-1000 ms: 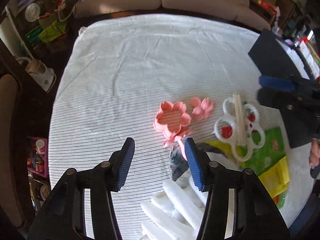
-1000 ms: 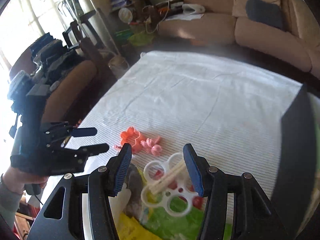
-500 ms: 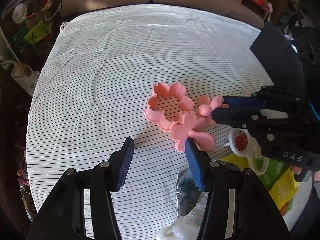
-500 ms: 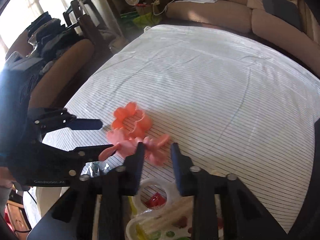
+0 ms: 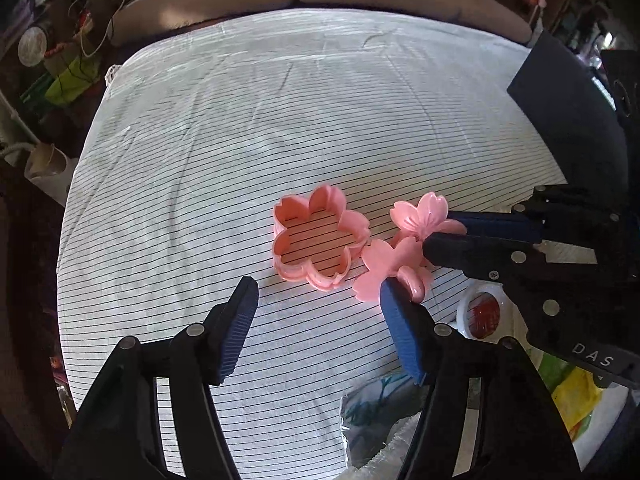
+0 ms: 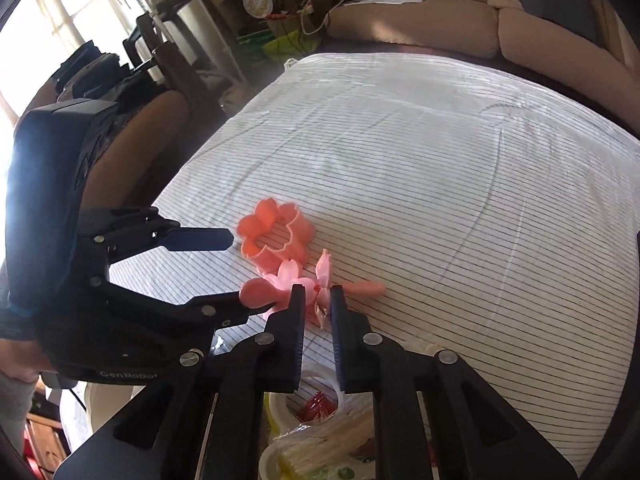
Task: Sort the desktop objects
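Closer now, right gripper [image 6: 316,300] pinches one of three pink flower pieces [image 5: 420,216].

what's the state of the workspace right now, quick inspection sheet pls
surface: striped white cloth over the table, wrinkled.
job's things: hollow pink flower mould lying flat; pink flower pieces beside it.
clutter: white paint tray, yellow-green packets and a clear bag at the near edge; dark box at the right.
grippers: left tongs open, above the cloth near the mould; right tongs shut on a flower piece.
cables: cord off the table, by the sofa.
surroundings: beige sofa, cluttered shelves, chairs.
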The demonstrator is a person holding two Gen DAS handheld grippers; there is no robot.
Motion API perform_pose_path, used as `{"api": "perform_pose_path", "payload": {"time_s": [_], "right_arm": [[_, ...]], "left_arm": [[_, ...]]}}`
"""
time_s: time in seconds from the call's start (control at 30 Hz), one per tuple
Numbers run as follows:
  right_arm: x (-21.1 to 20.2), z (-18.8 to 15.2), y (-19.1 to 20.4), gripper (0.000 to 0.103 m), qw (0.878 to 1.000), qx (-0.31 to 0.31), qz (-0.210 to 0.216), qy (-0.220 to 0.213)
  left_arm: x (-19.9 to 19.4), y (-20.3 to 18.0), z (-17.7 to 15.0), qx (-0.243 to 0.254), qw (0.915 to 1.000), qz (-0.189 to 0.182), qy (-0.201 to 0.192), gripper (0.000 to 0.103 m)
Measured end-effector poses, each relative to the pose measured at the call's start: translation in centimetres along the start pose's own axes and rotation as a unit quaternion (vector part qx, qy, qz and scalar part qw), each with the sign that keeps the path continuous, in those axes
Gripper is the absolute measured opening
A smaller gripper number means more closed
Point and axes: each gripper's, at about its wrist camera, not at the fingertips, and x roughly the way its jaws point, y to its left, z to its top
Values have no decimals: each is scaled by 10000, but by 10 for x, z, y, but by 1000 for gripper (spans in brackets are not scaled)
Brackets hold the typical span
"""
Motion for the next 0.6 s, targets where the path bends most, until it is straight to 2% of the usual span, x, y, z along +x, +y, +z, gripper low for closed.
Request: {"api": "perform_pose_path", "payload": {"time_s": [0.13,0.33,0.6], "right_arm": [[8,5,-5,15,9999,112,-130,6],[5,5,-13,10,9997,221,-103,-58],[1,-3,-10,10,9997,219,41,55]], "left_arm": [[1,-5,7,149,9990,418,-74,65],[-2,-7,12,172,9982,566,-119,65],[-9,3,15,-307,9987,255,-315,69]]}}
